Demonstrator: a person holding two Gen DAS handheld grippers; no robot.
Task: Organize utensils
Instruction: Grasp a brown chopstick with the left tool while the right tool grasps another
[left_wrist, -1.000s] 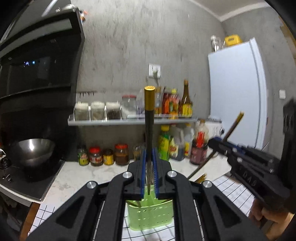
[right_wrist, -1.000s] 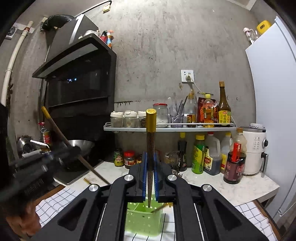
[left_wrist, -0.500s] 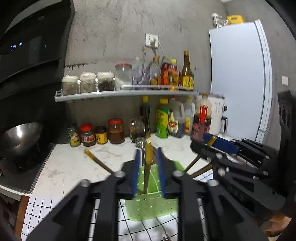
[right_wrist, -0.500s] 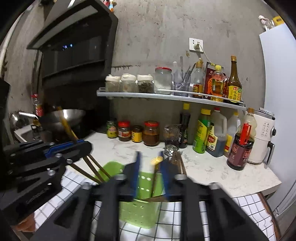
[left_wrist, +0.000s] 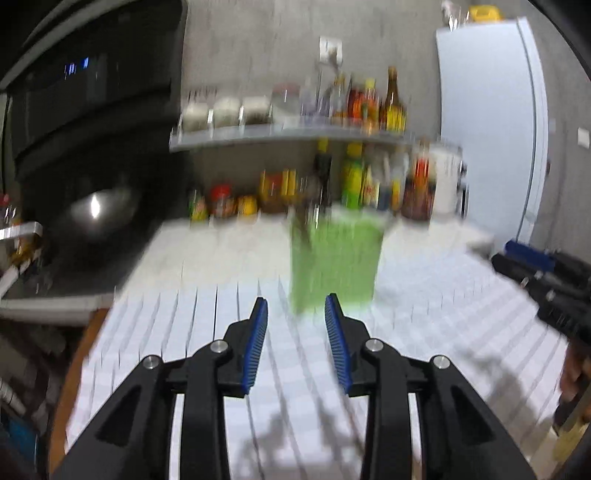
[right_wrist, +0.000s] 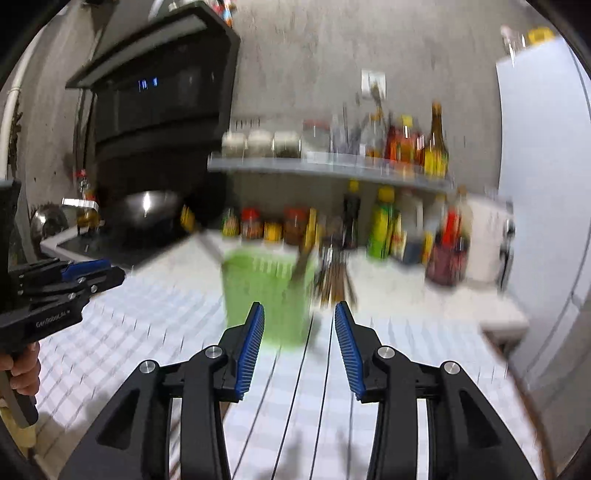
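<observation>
The left hand-held gripper (left_wrist: 295, 314) is opening, its jaws narrowly apart with nothing between them. The right hand-held gripper (right_wrist: 300, 321) stands narrowly apart, also empty. At twelve o'clock from both, the green utensil basket (right_wrist: 264, 295) stands on the checked counter (right_wrist: 147, 325), utensils (right_wrist: 303, 262) inside.
</observation>
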